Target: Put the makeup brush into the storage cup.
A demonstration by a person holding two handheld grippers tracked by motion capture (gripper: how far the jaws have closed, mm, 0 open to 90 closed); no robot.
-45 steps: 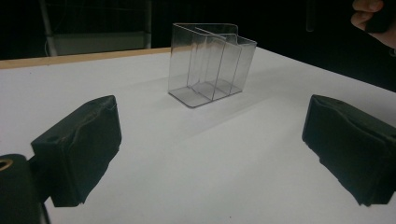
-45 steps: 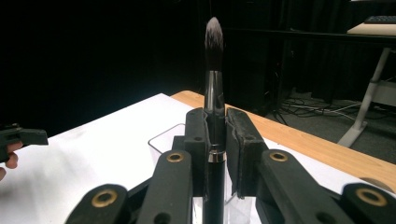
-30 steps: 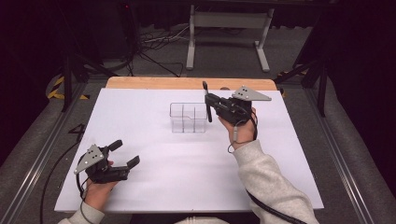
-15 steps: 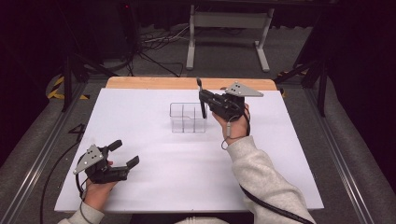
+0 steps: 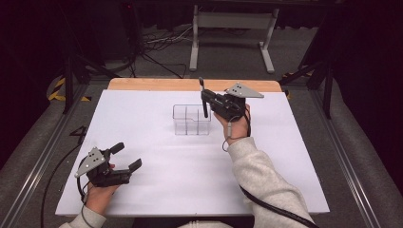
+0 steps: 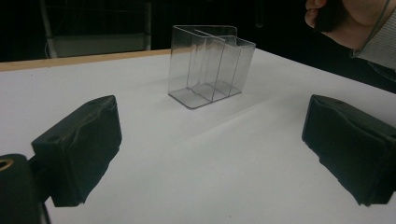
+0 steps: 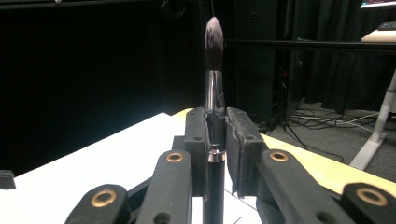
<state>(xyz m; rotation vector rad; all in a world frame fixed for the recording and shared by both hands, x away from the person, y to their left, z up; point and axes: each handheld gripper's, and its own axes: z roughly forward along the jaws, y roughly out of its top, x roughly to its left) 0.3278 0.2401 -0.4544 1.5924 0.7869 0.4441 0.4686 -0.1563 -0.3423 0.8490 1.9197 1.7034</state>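
Observation:
A clear plastic organiser with several compartments stands in the middle of the white table; it also shows as the organiser ahead of the left jaws. My right gripper is shut on a makeup brush, held upright just over the organiser's right half. In the right gripper view the brush stands between the pads, bristles up. My left gripper rests open near the table's front left, its jaws wide apart with nothing between them.
The white sheet covers a wooden table whose far edge shows. Beyond it are dark floor, cables and a white stand. The person's right sleeve reaches across the front right.
My right gripper has carried the brush leftward and slightly down, from right of the organiser to over its right half. The left gripper has stayed put.

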